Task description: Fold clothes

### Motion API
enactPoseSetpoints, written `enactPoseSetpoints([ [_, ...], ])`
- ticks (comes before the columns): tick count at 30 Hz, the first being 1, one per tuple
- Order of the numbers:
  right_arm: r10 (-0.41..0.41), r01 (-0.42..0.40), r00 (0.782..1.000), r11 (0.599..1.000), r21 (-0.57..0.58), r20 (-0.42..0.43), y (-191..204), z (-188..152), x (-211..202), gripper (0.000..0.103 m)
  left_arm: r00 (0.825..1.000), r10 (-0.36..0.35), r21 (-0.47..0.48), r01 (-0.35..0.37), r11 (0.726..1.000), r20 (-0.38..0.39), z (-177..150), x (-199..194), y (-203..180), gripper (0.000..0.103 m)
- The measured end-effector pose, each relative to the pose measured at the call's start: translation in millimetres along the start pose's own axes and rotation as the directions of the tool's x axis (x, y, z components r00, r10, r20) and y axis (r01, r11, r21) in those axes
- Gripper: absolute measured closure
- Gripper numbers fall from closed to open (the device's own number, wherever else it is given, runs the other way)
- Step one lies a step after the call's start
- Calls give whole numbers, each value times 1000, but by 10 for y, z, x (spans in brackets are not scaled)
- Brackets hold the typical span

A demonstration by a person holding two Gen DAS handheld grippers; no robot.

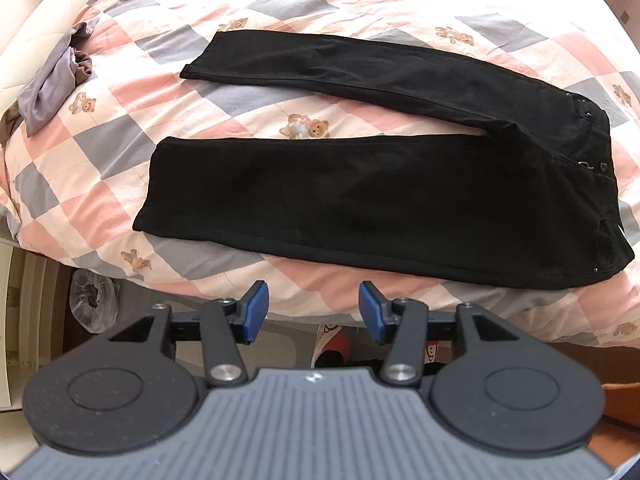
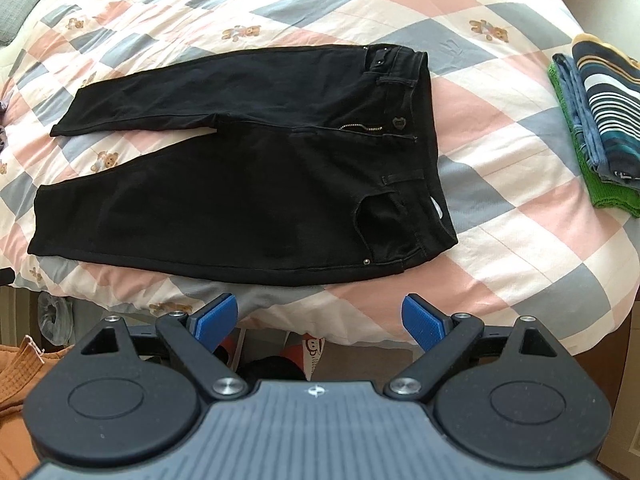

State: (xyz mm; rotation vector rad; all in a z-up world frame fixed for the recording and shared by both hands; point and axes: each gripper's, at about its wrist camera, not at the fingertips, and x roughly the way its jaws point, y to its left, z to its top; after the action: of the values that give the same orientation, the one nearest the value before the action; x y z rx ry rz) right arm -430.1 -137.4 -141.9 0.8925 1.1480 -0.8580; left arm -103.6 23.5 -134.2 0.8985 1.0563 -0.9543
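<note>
Far left on the checked quilt (image 1: 280, 12) lay a crumpled grey-and-brown garment (image 1: 52, 88), bunched up near the bed's left edge, well apart from the work, probably waiting its turn. Below the bed edge on that side a clear plastic bag (image 1: 94, 300) sat on the floor. Moving right, the black trousers (image 1: 360, 200) lay spread flat across the near-middle of the quilt, front up, leg hems to the left, waistband (image 2: 420, 120) to the right, zip and heart-shaped button showing. The legs were splayed in a V, far leg angled away, near leg running along the bed's near edge; looks laid out ready for a first fold, none made yet. The left gripper (image 1: 312, 312) hung off the near edge of the bed, pointing steeply down, jaws partly apart with nothing between the blue pads, clear of the fabric, roughly opposite the middle of the near leg. The right gripper (image 2: 320, 322) hung likewise just off the near edge, jaws wide and empty, nearer the hip and pocket end. Both open and off the cloth, likely positioned to take the near side seam at two points and lay one leg over the other. Far right, near the bed's right edge, a stack of folded clothes (image 2: 600, 120), striped piece on top, green at the bottom, sat well apart from the trousers: the done pile, kept out of the way.
</note>
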Motion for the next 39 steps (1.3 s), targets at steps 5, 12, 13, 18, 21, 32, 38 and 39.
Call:
enactPoseSetpoints([
  [5,13,-13,1000,1000,-5,-8,-59,25,43,11,1000,4,-7,-4,1000,-7,-23,-17,-58,57],
  [12,21,-22,1000,1000,-17,-15,-28,74,77,11,1000,17,-16,-18,1000,-13,-21,-46,-64,56],
  [13,24,-24,1000,1000,-20,-13,-15,80,78,11,1000,20,-18,-20,1000,-15,-16,-49,-63,56],
  [18,39,-39,999,999,-26,-15,44,118,112,11,999,30,-18,-30,999,-24,11,-43,-54,56],
  [21,42,-43,999,999,-26,-23,81,153,159,11,999,28,-23,-29,999,-30,25,-28,-21,55],
  [32,20,-21,998,1000,-19,-52,280,406,335,11,998,1,-20,-2,1000,-64,318,225,167,54],
  [38,-14,14,1000,998,64,-14,306,679,398,13,995,-89,39,90,995,-32,834,527,291,54],
  [39,-12,11,1000,996,88,8,292,736,396,16,994,-107,56,108,993,-23,945,586,315,54],
])
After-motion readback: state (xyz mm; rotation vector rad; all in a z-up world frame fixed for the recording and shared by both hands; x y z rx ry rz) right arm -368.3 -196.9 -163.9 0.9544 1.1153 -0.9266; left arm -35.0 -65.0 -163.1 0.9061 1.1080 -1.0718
